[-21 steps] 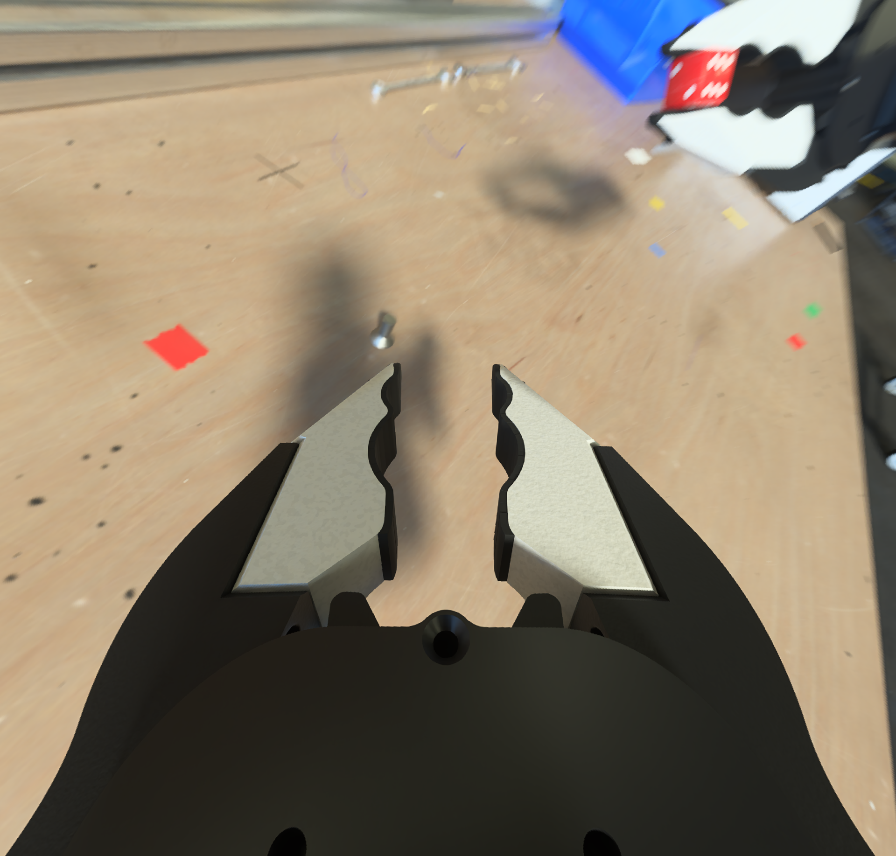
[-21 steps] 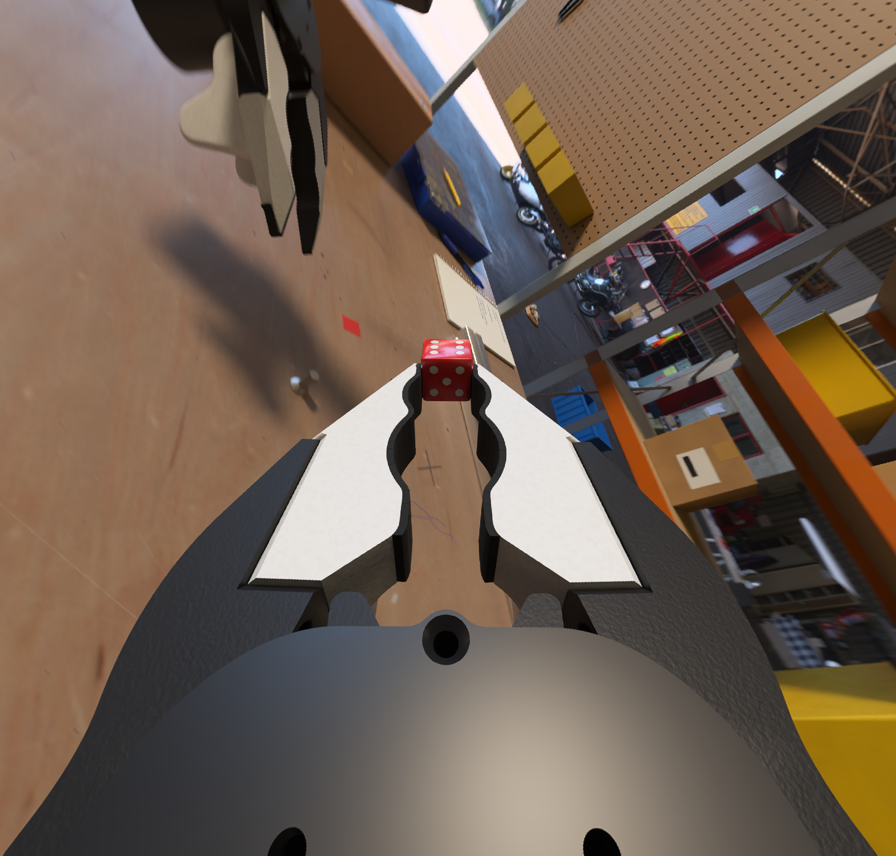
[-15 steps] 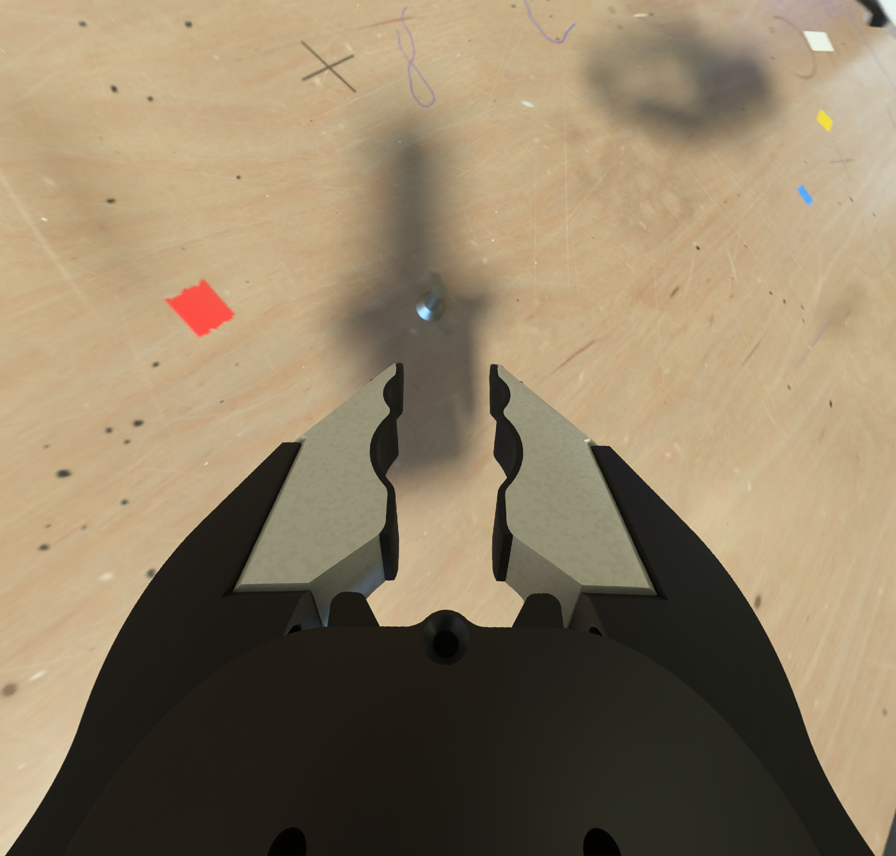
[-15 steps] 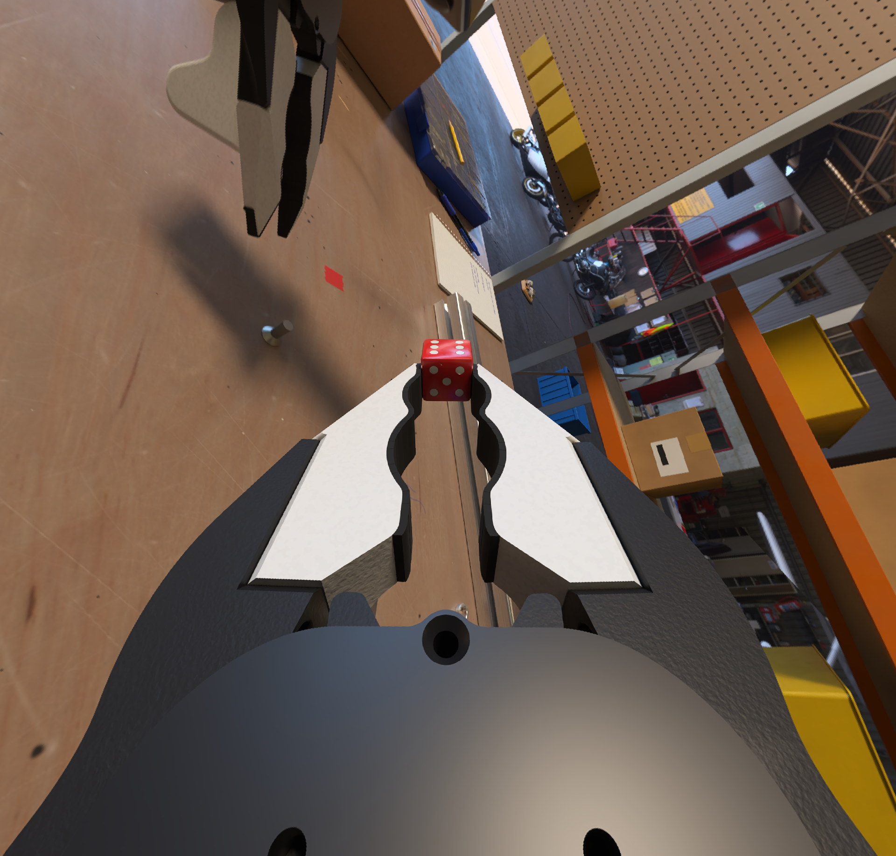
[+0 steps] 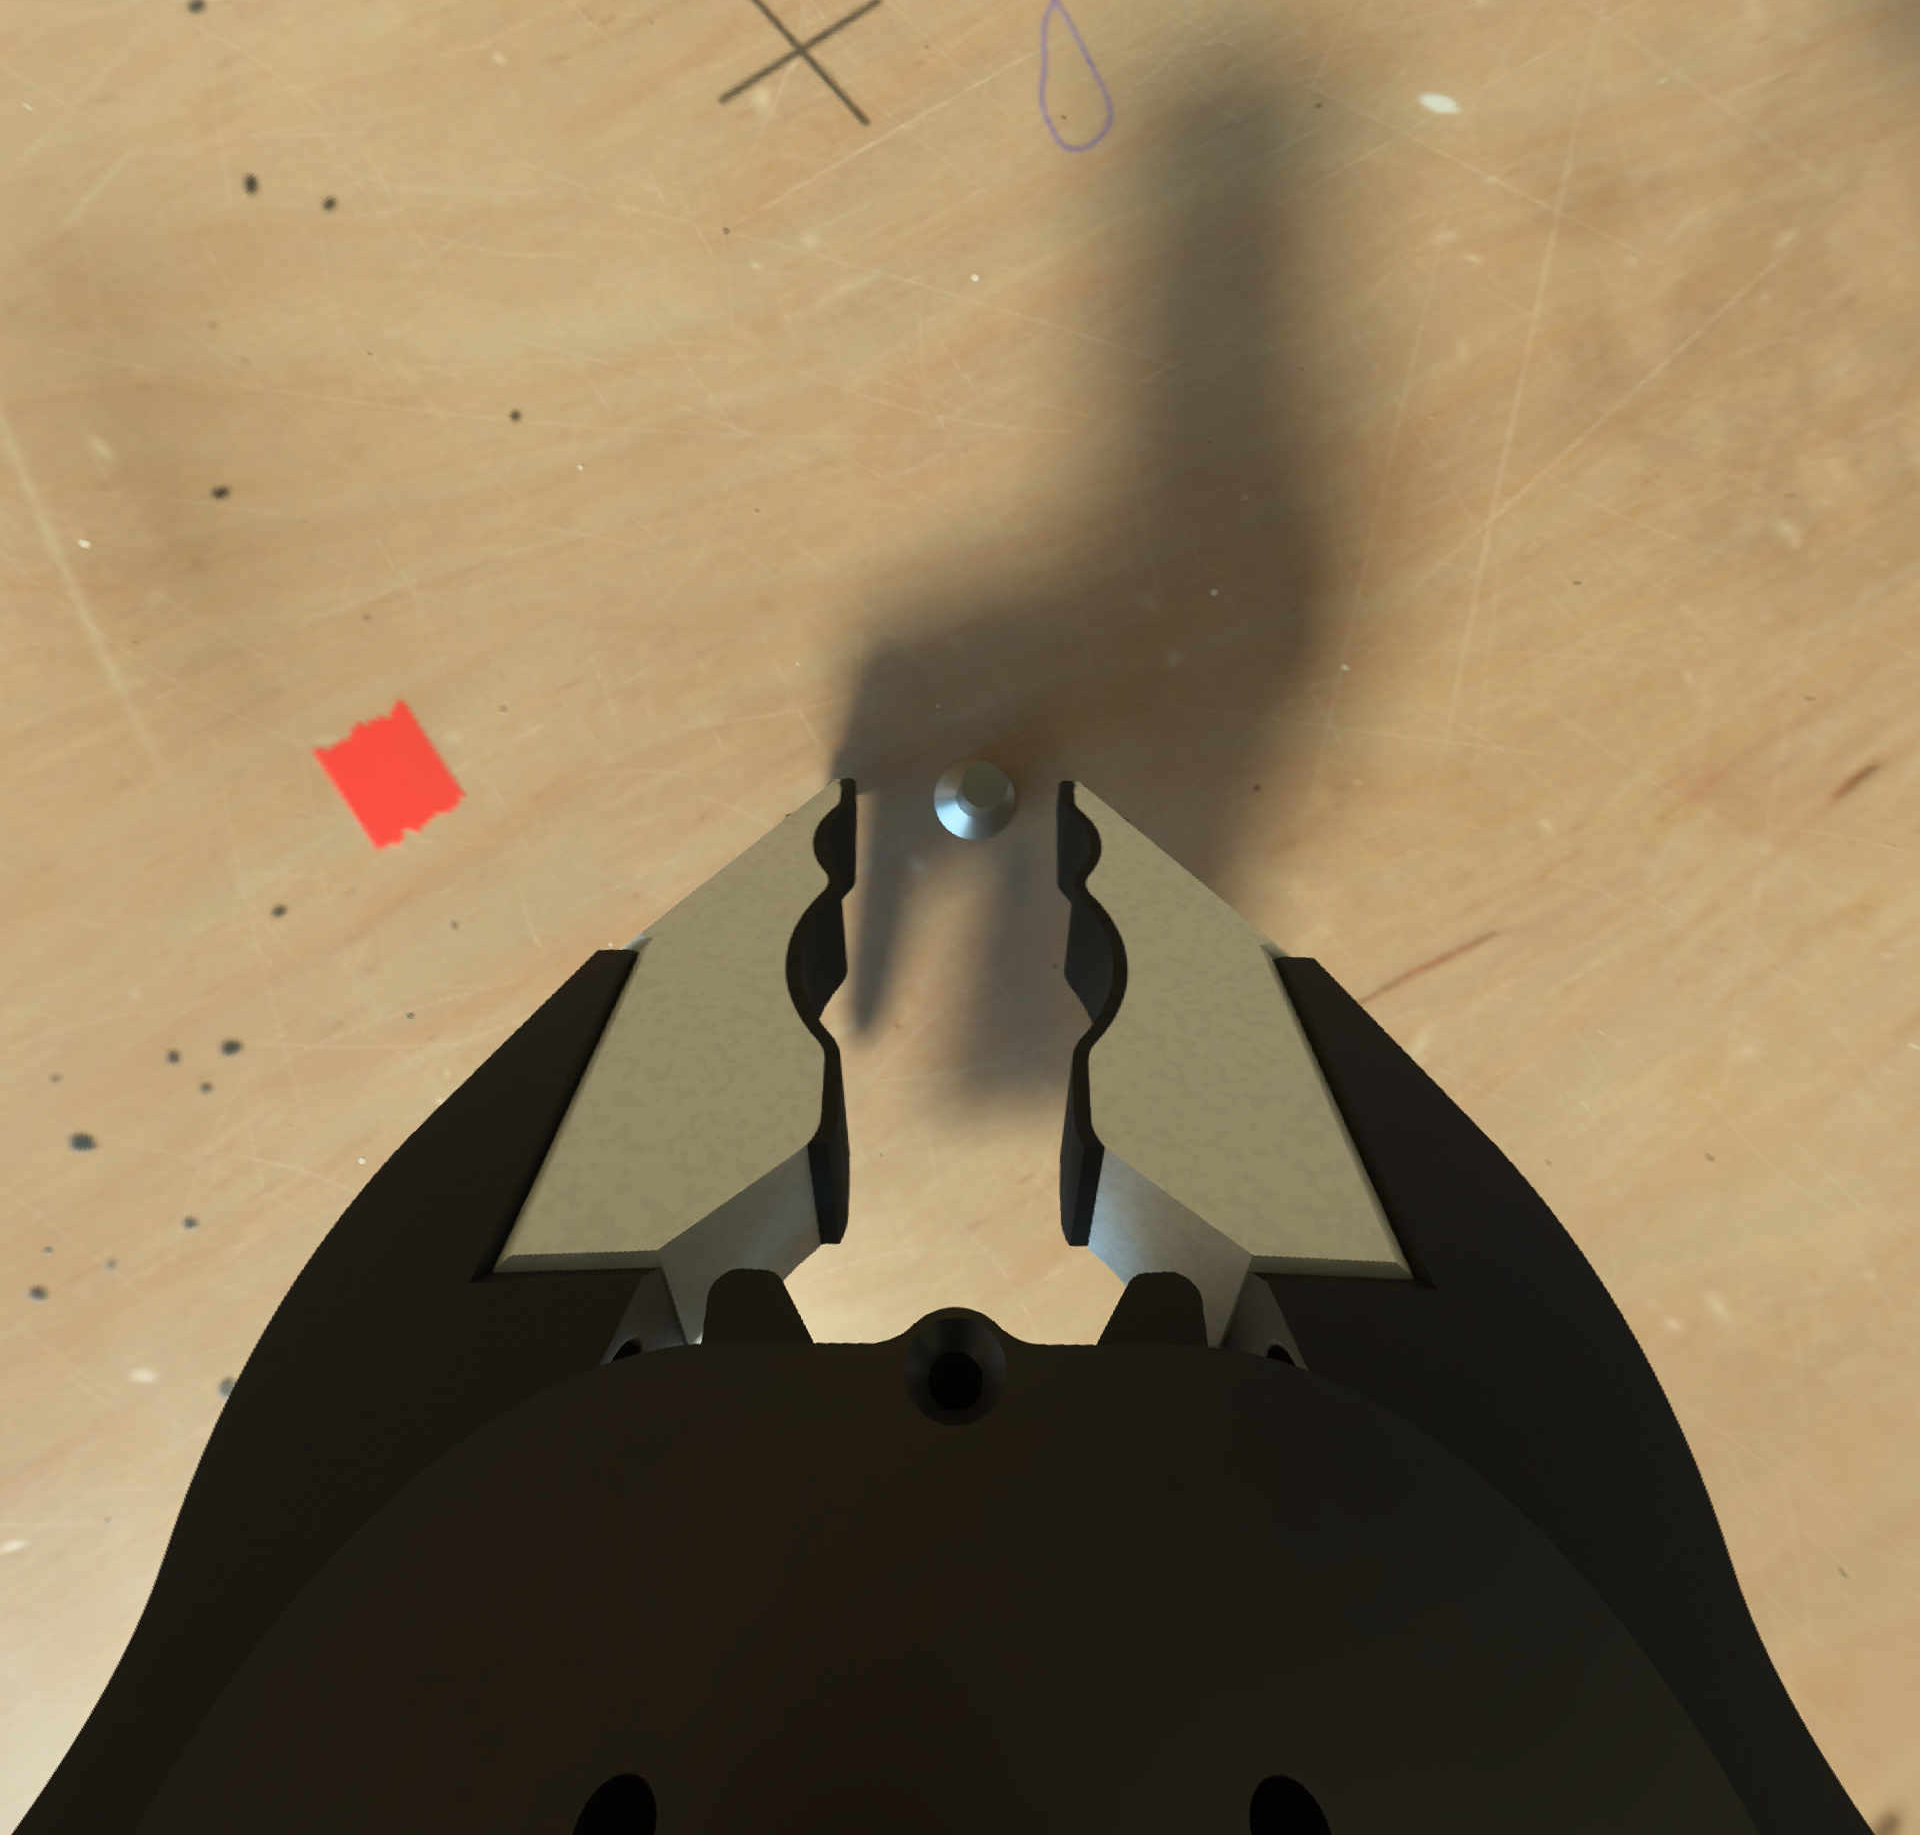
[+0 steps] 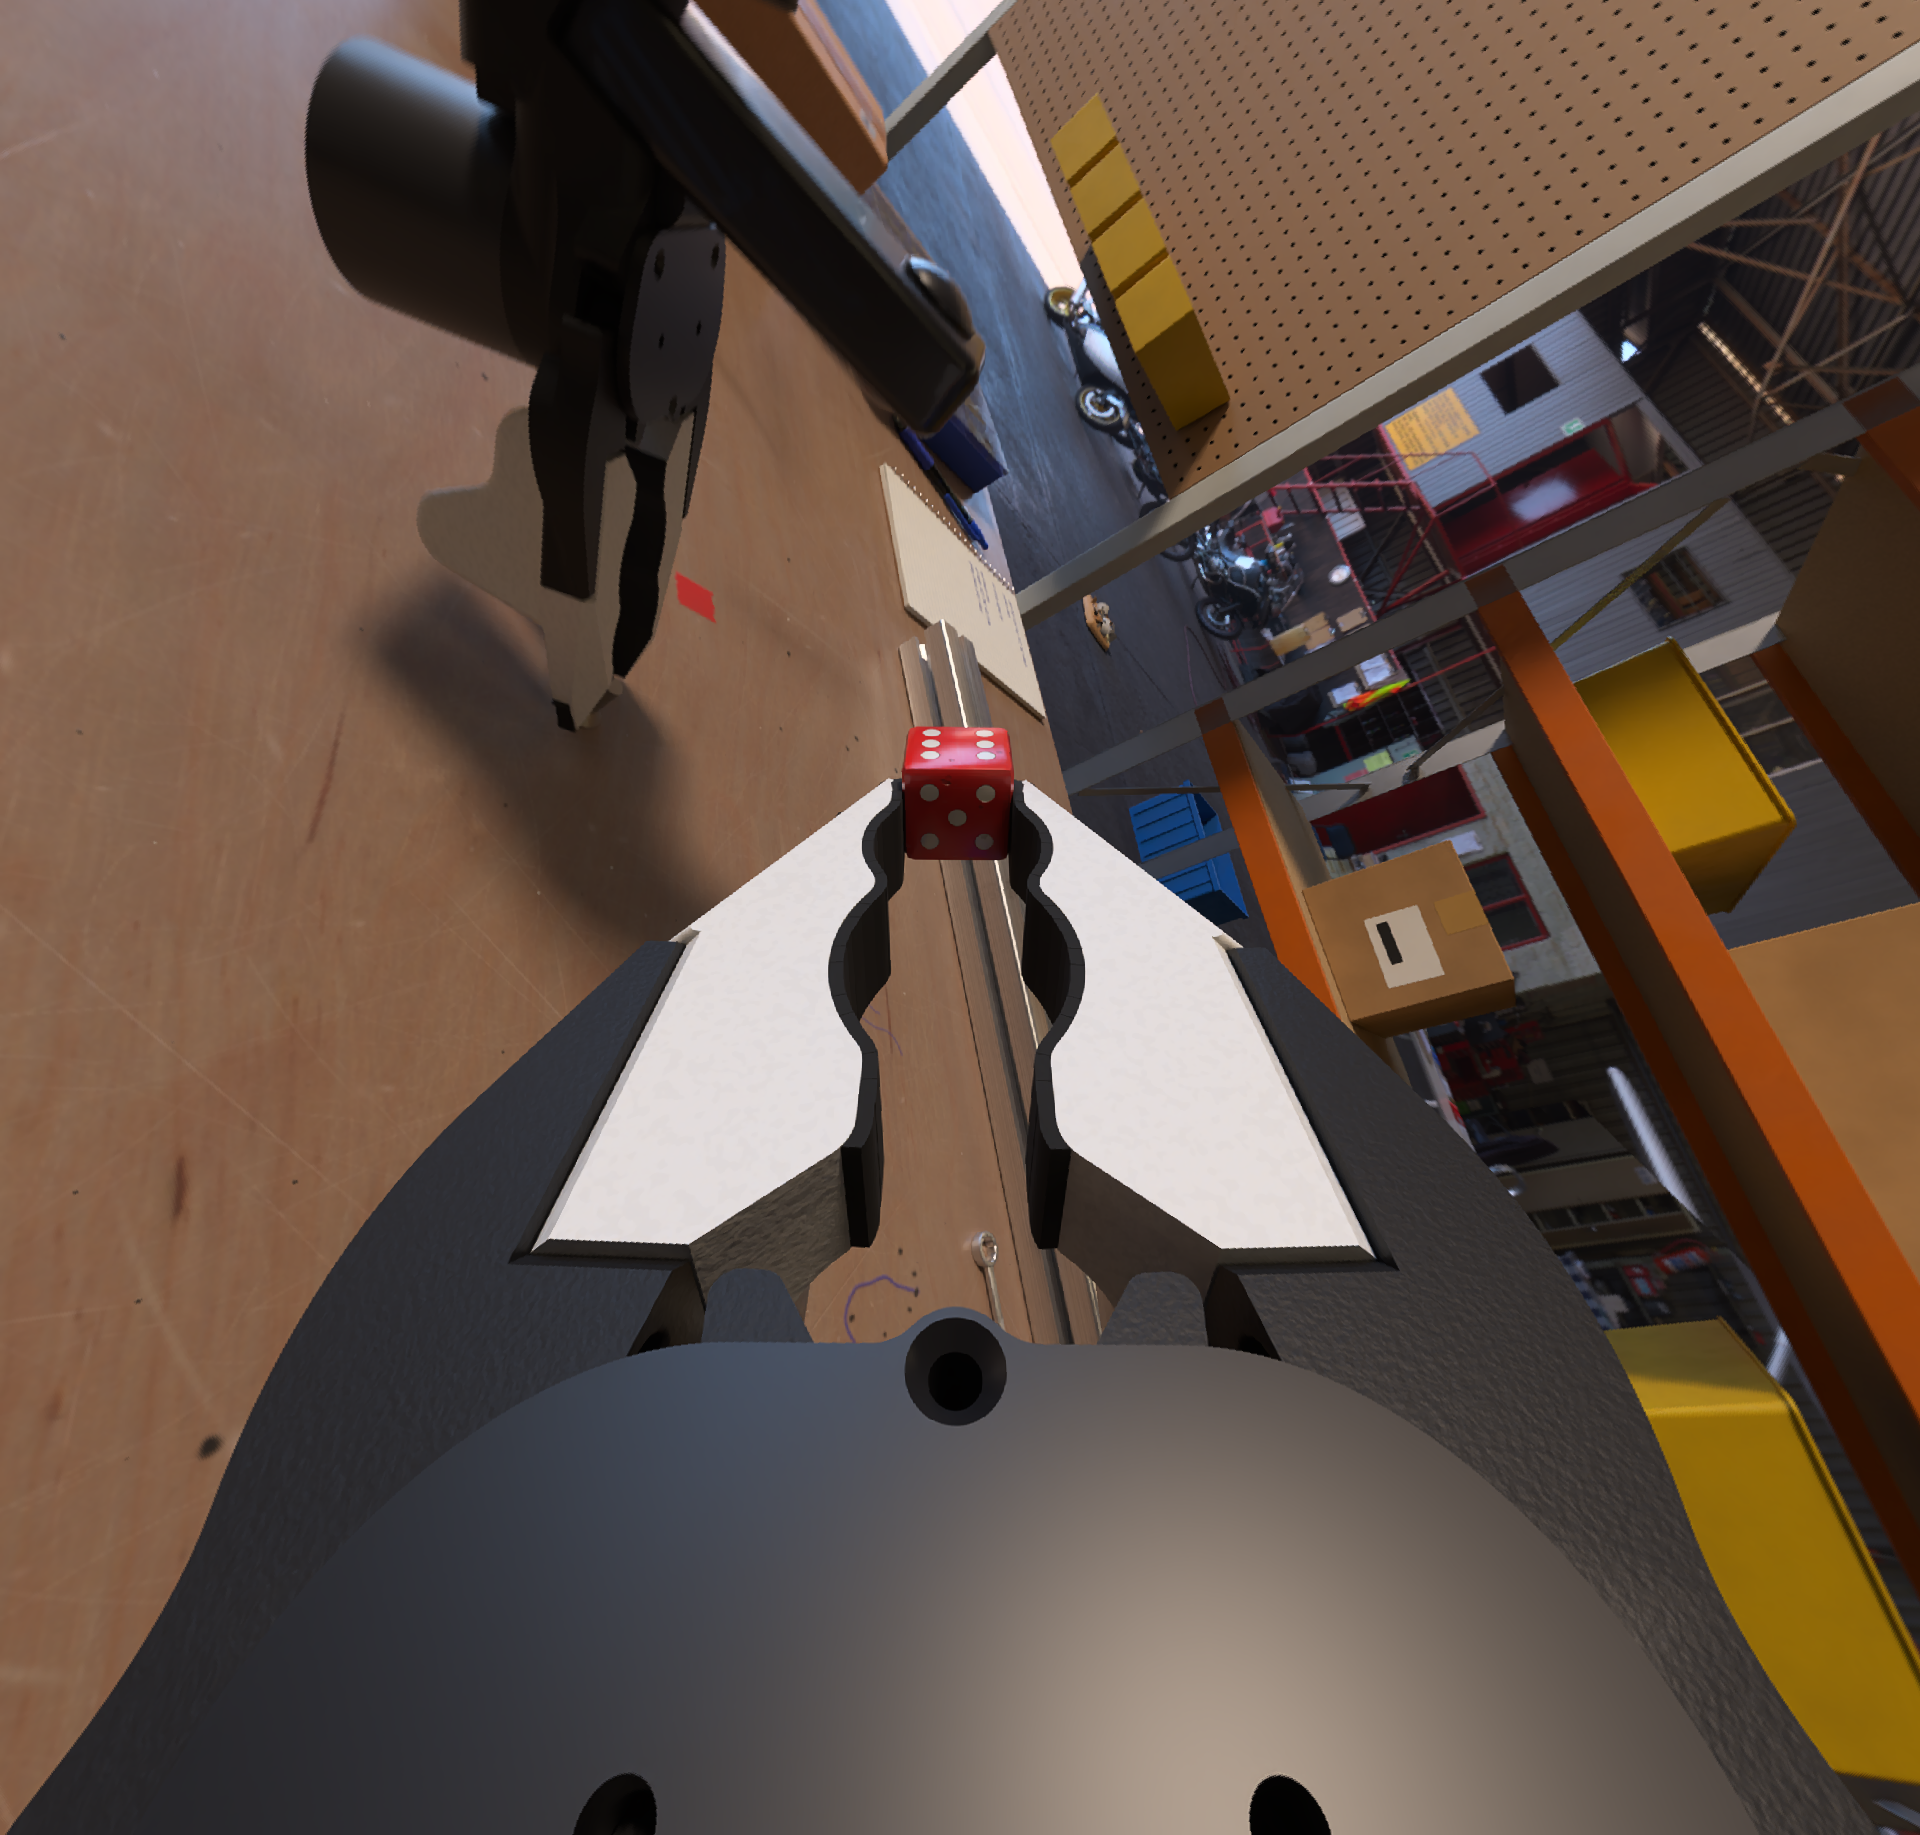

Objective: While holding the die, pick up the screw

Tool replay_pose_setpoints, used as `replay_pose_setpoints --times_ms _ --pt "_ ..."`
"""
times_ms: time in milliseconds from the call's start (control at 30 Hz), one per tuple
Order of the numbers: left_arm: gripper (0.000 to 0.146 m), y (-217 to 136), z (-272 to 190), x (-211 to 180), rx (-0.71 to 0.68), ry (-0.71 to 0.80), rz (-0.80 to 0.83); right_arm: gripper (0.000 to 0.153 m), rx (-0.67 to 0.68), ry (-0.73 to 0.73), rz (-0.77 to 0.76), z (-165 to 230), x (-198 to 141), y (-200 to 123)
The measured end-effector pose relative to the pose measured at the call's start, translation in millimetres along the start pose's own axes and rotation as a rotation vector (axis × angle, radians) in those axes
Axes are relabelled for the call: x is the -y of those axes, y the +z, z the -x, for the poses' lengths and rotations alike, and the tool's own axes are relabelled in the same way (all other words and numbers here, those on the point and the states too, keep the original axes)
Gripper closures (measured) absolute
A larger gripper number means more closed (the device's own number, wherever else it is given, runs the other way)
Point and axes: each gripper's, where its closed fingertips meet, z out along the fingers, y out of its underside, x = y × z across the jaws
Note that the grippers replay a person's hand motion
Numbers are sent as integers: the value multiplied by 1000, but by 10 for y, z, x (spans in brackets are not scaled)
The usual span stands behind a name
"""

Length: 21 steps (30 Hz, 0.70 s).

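A small silver screw (image 5: 974, 799) stands on the wooden bench, seen end-on. My left gripper (image 5: 956, 798) is open, pointing down, and the screw sits between its two fingertips without touching either. My right gripper (image 6: 956, 798) is shut on a red die (image 6: 956, 793) with white pips, held at the fingertips above the bench. The left gripper also shows in the right wrist view (image 6: 587, 684), tips down at the bench; the screw is hidden there.
A red tape patch (image 5: 390, 773) lies left of the screw. A black pencilled cross (image 5: 800, 48) and a purple scribble (image 5: 1070, 50) mark the bench farther on. A metal rail (image 6: 971, 705), a notepad (image 6: 966, 570), a pegboard (image 6: 1455, 123) and orange shelving (image 6: 1662, 954) lie beyond the die.
My left gripper has come down and forward, so the screw now sits between its tips instead of ahead of them. My right gripper still holds the die and has shifted slightly.
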Motion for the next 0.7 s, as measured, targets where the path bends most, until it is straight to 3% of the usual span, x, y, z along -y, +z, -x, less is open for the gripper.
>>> replay_pose_setpoints --times_ms 133,200,433,700 --pt "132 29 29 16 47 26 -4 134 -7 37 -23 -35 -17 -45" --pt "135 25 6 15 19 18 -16 134 -3 49 -17 -38 -69 -52" --pt "138 -249 -264 182 -338 -142 -207 134 -8 74 29 -30 -298 -20" --pt "138 -809 -504 406 -621 -107 -358 134 -68 24 99 -6 -474 69"
